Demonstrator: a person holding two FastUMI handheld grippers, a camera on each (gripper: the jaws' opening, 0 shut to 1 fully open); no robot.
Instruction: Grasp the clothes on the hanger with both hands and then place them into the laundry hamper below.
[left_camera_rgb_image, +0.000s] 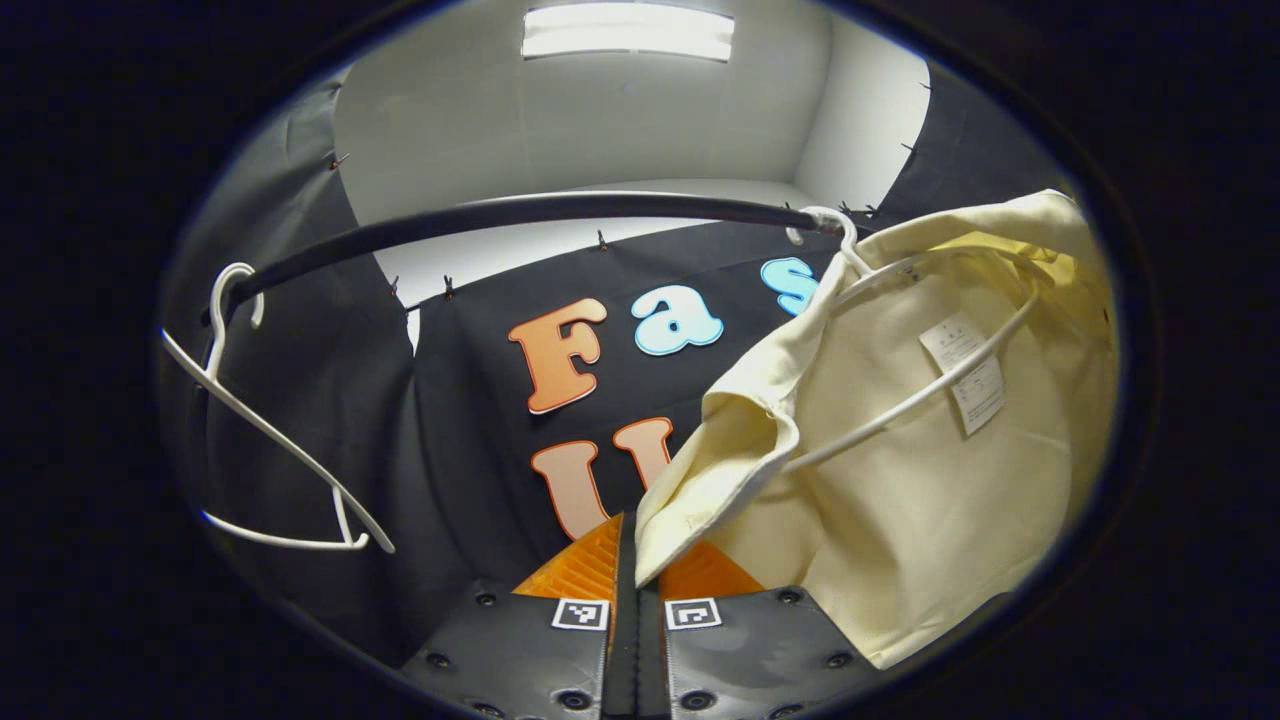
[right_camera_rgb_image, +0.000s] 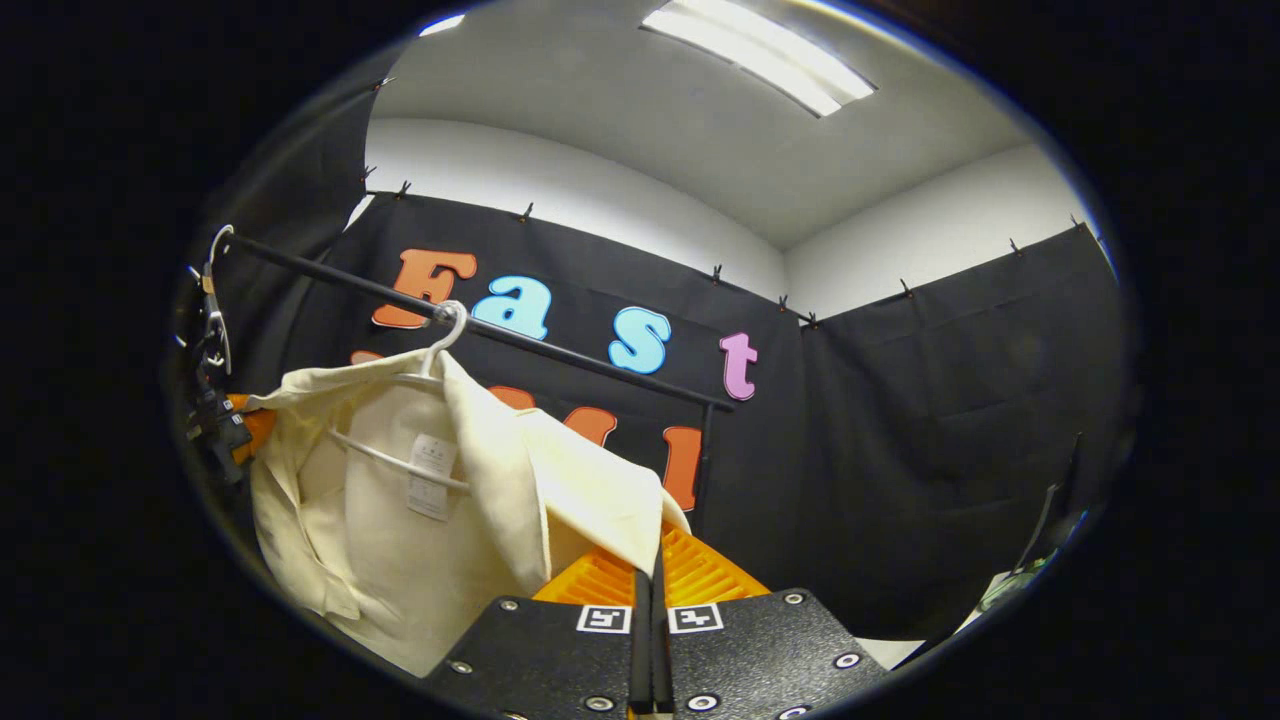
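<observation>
In the left gripper view the left gripper (left_camera_rgb_image: 637, 560) has its orange fingers (left_camera_rgb_image: 580, 570) drawn together, and the front edge of a cream shirt (left_camera_rgb_image: 900, 470) drops in between the tips, so both pads pinch the cloth. The shirt hangs open on a white hanger (left_camera_rgb_image: 900, 410) hooked on the black rail (left_camera_rgb_image: 520, 212), its inside and a white label (left_camera_rgb_image: 965, 372) facing the camera. Farther left on the same rail a second white hanger (left_camera_rgb_image: 270, 440) hangs bare and tilted.

In the right gripper view the right gripper (right_camera_rgb_image: 655, 575) likewise has its orange fingers (right_camera_rgb_image: 700, 570) closed, with the shirt's (right_camera_rgb_image: 400, 500) other front edge caught at the tips. Here the shirt spreads to the left below the rail (right_camera_rgb_image: 560, 355), with its hanger hook (right_camera_rgb_image: 448, 330) over the bar. At the far left edge of this view the other gripper shows as a small orange and black shape touching the shirt's far side.
</observation>
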